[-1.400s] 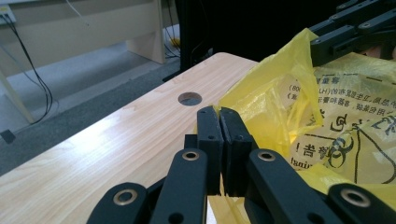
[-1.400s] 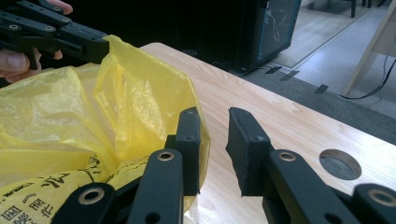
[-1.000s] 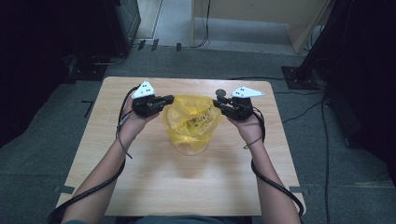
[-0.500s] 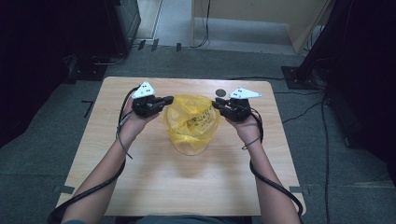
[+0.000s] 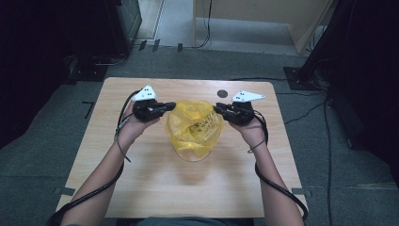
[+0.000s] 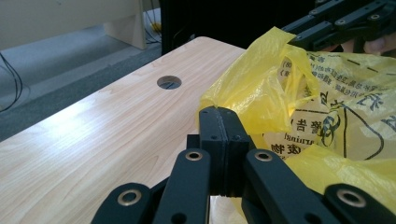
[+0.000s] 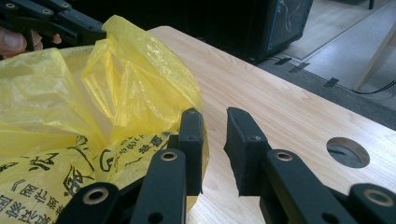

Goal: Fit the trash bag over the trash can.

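Our left tool [image 6: 219,116] has just pinched shut on the bag [image 5: 194,127] rim mid-desk [image 5: 141,188]; our right tool [image 7: 215,122] stays narrowly agape beside the opposite rim, so its grip comes next.

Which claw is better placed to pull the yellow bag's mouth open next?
Left. The left claw is shut at the yellow bag rim, apparently pinching it, while the right claw stands open beside the bag.

A thin, crinkled yellow plastic bag [image 5: 194,129] printed with black lettering and a round symbol is seen mid-counter [image 5: 155,188], its mouth spread open and its rim raised on both sides.
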The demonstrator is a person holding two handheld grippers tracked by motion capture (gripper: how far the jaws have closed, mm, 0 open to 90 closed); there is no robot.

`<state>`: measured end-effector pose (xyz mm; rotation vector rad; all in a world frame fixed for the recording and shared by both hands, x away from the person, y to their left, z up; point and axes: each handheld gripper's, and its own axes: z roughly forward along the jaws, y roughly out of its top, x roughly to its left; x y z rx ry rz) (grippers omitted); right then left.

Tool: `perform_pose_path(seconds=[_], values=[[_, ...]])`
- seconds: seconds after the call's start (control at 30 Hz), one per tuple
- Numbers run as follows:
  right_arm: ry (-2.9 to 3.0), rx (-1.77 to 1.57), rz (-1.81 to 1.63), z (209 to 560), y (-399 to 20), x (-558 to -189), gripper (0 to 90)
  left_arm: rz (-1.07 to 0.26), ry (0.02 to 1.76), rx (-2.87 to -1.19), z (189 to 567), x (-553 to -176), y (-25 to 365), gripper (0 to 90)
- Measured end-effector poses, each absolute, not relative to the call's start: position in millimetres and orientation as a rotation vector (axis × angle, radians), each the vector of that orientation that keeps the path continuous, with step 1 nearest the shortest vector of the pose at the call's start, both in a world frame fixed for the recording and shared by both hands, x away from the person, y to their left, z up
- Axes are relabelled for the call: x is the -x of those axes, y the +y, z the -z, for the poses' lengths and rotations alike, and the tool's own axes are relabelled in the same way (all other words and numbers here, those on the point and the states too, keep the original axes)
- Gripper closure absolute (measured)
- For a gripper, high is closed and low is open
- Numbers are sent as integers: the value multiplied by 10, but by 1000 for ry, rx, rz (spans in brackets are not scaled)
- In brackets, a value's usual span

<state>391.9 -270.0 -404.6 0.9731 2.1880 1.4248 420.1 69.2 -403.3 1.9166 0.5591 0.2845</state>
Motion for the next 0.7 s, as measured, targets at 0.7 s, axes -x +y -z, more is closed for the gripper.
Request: perform_pose_path(seconds=[0.7], values=[[2223, -974, -1428, 4023, -2731, -3928, 738, -285, 572, -1905, 4017, -4214, 716, 843]])
